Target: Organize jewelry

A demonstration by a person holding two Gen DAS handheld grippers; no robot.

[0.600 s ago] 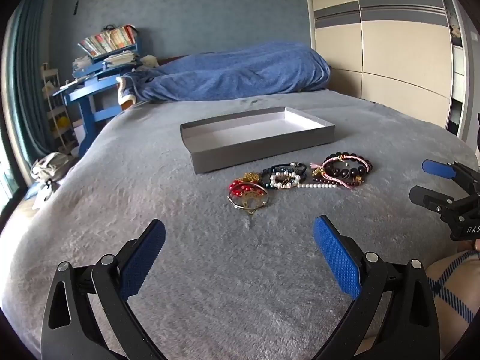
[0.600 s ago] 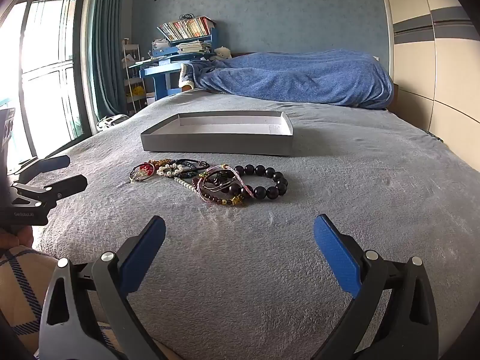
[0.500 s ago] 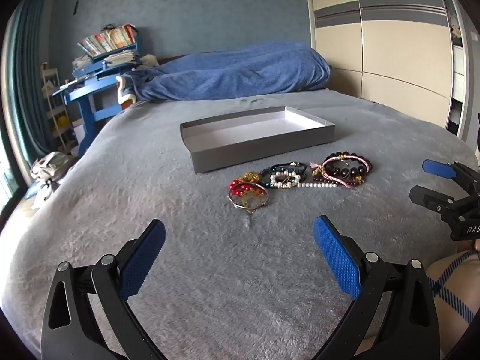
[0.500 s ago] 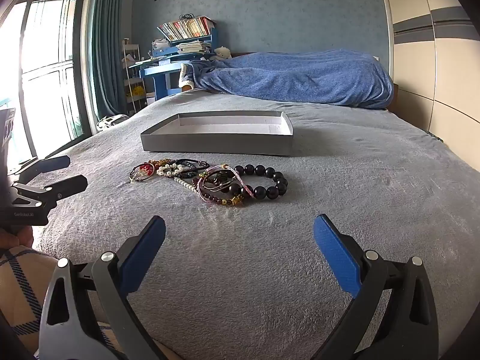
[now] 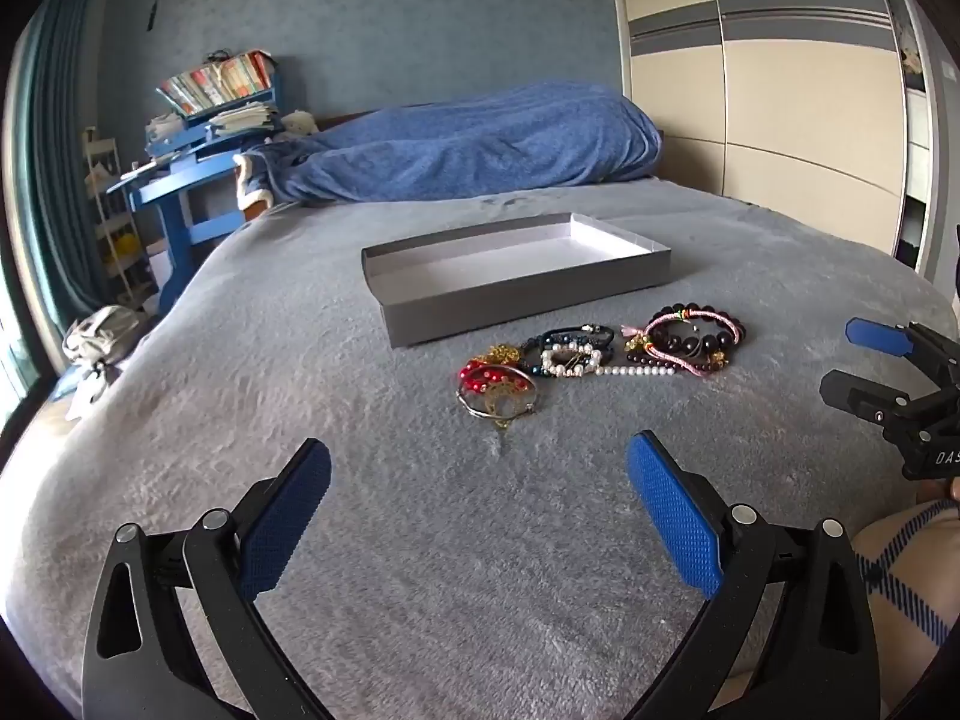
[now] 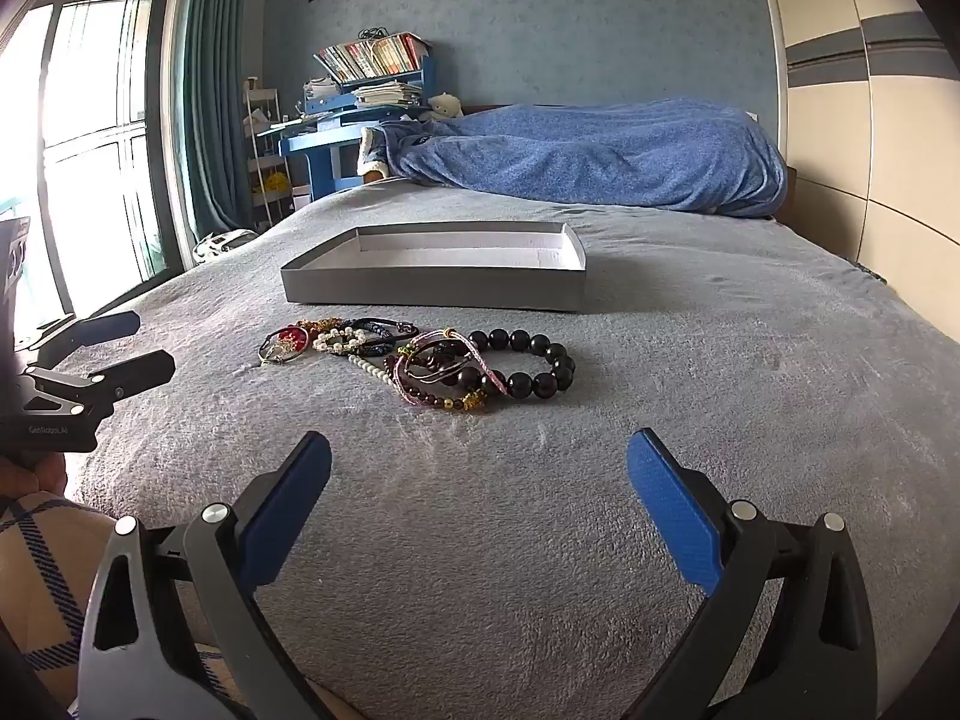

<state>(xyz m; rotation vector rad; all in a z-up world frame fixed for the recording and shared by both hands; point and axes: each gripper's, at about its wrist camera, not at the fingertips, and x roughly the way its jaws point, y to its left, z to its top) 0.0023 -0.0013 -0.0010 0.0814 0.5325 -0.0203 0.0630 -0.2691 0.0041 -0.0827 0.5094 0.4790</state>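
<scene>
A shallow grey box (image 5: 528, 294) (image 6: 438, 291) with a white inside lies open on the grey bed cover. In front of it sits a cluster of jewelry: a red bead and gold bangle piece (image 5: 495, 387) (image 6: 288, 343), a pearl bracelet (image 5: 567, 359) (image 6: 342, 341), a pink cord bracelet (image 5: 690, 339) (image 6: 444, 369) and a black bead bracelet (image 6: 534, 363). My left gripper (image 5: 479, 483) (image 6: 129, 345) hovers open, short of the red piece. My right gripper (image 6: 480, 477) (image 5: 852, 360) is open too, short of the black beads. Nothing is between either pair of fingers.
A rumpled blue blanket (image 6: 594, 150) lies at the head of the bed. A blue desk with books (image 6: 360, 96) and a window (image 6: 90, 138) stand to the left, a wardrobe (image 5: 780, 90) to the right. A checked sleeve (image 6: 36, 540) shows at the near edge.
</scene>
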